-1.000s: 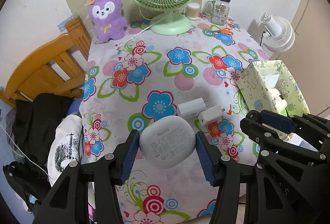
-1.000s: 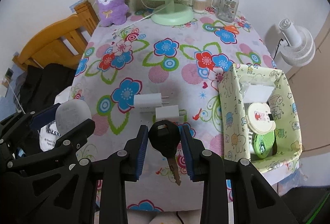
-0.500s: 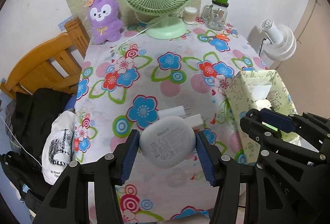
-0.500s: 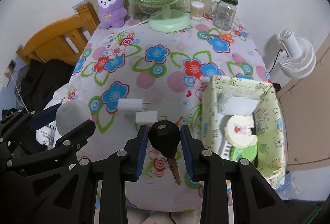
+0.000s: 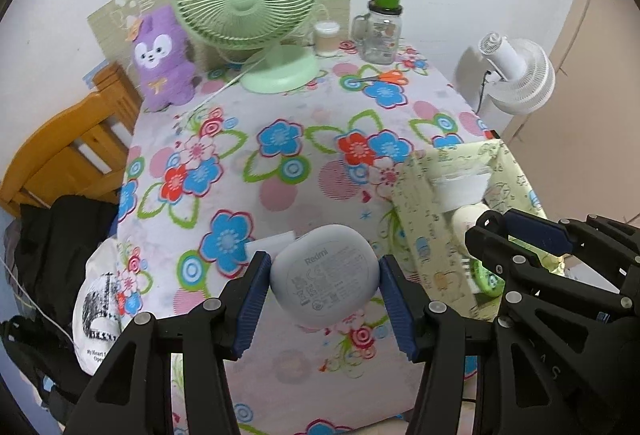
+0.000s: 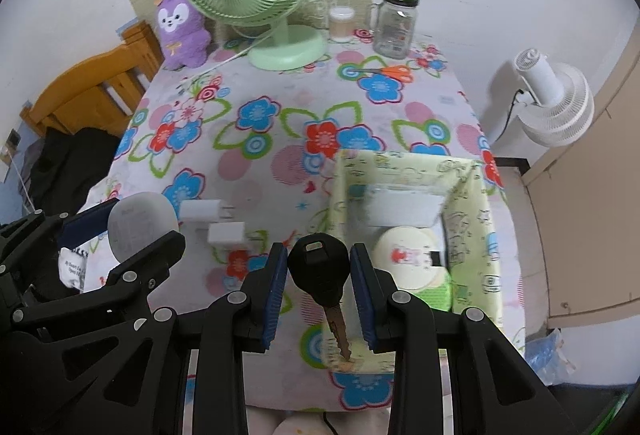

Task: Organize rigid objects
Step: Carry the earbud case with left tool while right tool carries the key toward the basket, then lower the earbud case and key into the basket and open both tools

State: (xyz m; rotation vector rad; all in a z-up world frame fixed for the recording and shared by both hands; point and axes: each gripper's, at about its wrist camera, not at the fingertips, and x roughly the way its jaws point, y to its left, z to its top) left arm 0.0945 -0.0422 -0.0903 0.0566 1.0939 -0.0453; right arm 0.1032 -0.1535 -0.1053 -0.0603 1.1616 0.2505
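Right gripper (image 6: 319,271) is clamped on the key (image 6: 319,267), blade toward the camera, box (image 6: 472,195) just right; left gripper (image 5: 323,275) clamps the case (image 5: 324,275), farther left; chargers (image 6: 216,221) remain on the table (image 6: 280,115).

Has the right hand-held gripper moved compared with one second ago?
Yes. The right hand-held gripper, holding the black key, has moved right, toward the green box; its tips now overlap the box's near-left corner.

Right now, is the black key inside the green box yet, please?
Out: the black key hangs clamped in the right gripper's jaws, above the green box's near edge.
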